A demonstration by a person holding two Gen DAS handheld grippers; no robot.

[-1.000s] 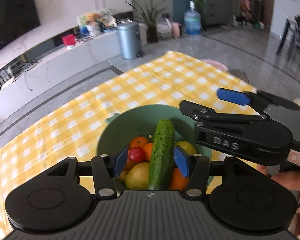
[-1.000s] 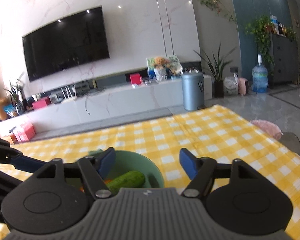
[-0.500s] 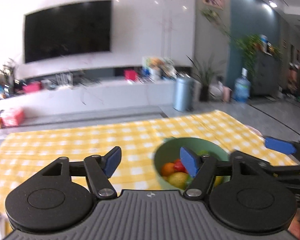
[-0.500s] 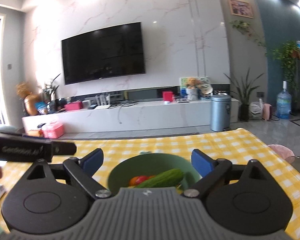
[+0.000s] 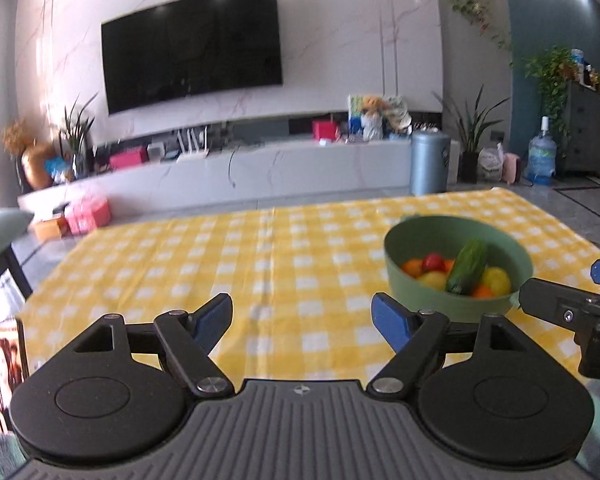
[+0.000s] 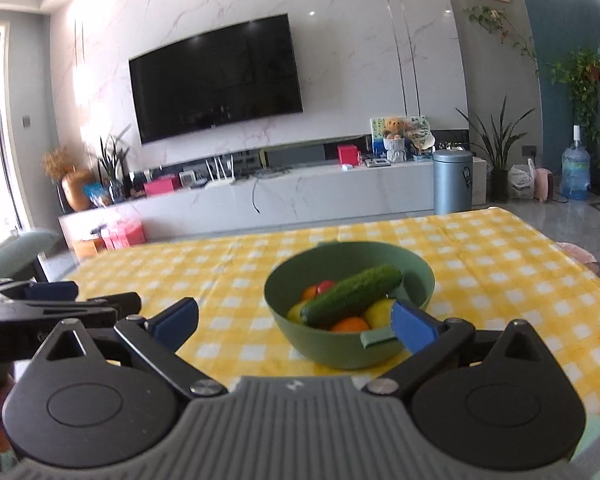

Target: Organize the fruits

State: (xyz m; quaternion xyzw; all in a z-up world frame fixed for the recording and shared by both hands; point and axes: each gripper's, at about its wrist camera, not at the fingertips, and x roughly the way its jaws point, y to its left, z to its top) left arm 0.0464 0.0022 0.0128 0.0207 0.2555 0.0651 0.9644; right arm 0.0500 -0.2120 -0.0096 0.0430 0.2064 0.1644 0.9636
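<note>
A green bowl (image 5: 420, 300) stands on the yellow checked tablecloth (image 5: 220, 264), right of centre. In it lie a cucumber (image 5: 467, 266), a red tomato (image 5: 433, 261), oranges and yellow fruits. In the right wrist view the bowl (image 6: 332, 348) sits just ahead, with the cucumber (image 6: 352, 294) on top. My left gripper (image 5: 302, 318) is open and empty, left of the bowl. My right gripper (image 6: 294, 320) is open and empty, just short of the bowl.
A phone (image 5: 6, 364) stands at the table's left edge. A green chair (image 6: 16, 252) is at the left. A TV console (image 6: 260, 200) and a grey bin (image 6: 452, 182) stand beyond the table's far edge.
My left gripper let go of the cucumber into the bowl, opened, and drew back to the left. My right gripper also pulled back and rose; the bowl now lies between its fingers' line of sight.
</note>
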